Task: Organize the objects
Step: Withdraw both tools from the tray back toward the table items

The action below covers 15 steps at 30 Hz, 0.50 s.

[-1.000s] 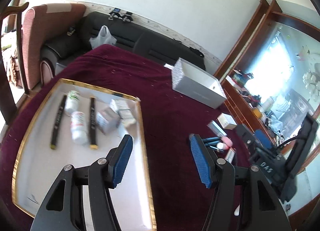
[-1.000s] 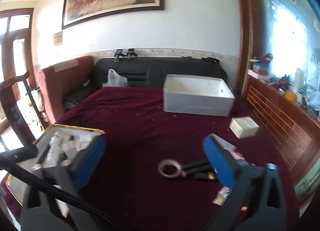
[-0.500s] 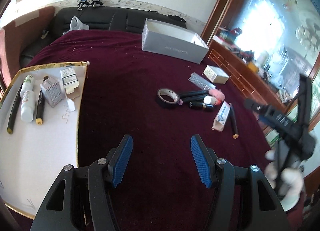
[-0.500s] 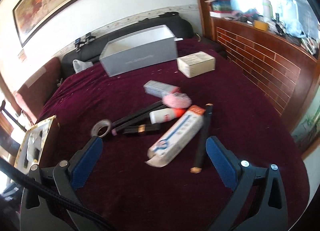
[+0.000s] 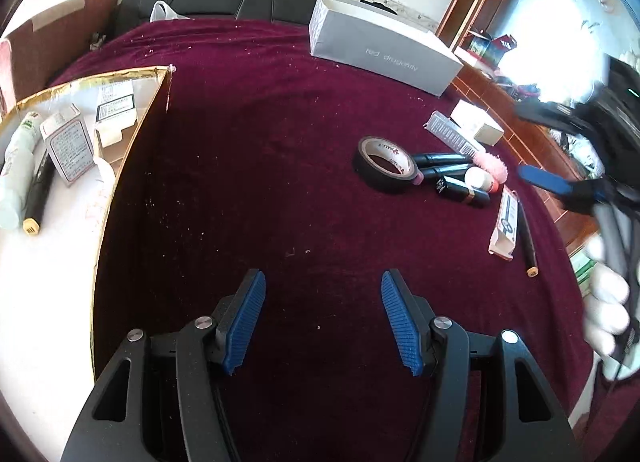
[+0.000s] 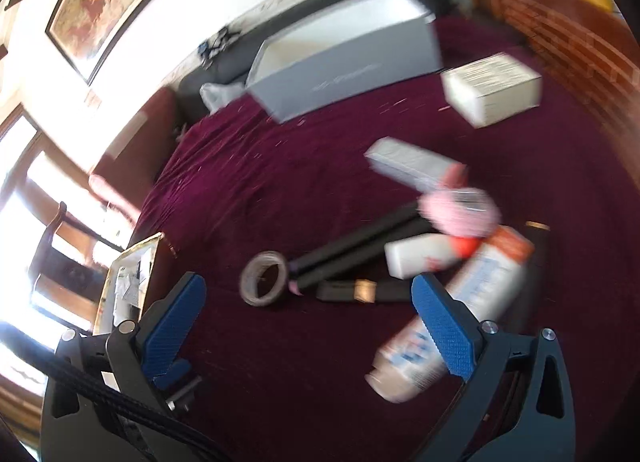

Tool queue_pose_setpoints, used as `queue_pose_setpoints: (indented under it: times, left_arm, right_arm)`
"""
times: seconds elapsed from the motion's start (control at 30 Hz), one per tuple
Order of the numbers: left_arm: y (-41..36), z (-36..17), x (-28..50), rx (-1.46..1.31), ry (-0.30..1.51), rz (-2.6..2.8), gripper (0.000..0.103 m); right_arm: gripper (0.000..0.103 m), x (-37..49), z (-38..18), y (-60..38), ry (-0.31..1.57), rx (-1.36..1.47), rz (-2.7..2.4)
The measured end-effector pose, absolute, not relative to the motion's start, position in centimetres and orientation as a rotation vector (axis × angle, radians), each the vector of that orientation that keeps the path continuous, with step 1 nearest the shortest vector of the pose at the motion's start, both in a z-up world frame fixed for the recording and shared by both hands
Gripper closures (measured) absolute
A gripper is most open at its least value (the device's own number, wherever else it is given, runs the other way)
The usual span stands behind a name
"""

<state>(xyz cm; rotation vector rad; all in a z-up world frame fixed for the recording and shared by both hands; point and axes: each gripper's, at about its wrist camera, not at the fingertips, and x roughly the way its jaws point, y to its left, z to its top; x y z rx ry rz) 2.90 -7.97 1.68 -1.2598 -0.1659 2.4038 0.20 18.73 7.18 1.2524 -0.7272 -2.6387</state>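
A black roll of tape (image 5: 385,168) is found lying flat on the maroon velvet cloth (image 5: 256,166). Black tubes, a pink puff (image 6: 460,212) and a white-and-orange toothpaste box (image 6: 452,314) are heaped just beside the roll. The left gripper (image 5: 322,312) is held open and empty, well short of the roll. The right gripper (image 6: 308,314) is held wide open, empty, above the toothpaste box.

Left gripper (image 5: 322,318), jaws apart and empty, above maroon table (image 5: 260,166); tape roll (image 5: 385,164) ahead, gold-rimmed tray (image 5: 132,142) left.
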Motion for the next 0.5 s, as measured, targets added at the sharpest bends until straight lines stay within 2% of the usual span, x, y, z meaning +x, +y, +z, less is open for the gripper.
queue_pose_setpoints:
  times: [0.17, 0.3, 0.5]
  left_arm:
    - [-8.2, 1.6, 2.9, -1.25, -0.215, 2.373, 0.041]
    - [-7.5, 1.6, 2.7, -1.252, -0.183, 2.363, 0.034]
    - [-7.4, 1.7, 2.9, -1.251, -0.174, 2.358, 0.031]
  right_arm:
    - [0.0, -5.1, 5.1, 15.7, -0.805, 1.333, -2.46]
    - [0.0, -8.3, 4.4, 13.7, -0.732, 1.361, -2.488]
    - [0.0, -10.0, 1.2, 10.1, -0.749, 1.502, -2.19]
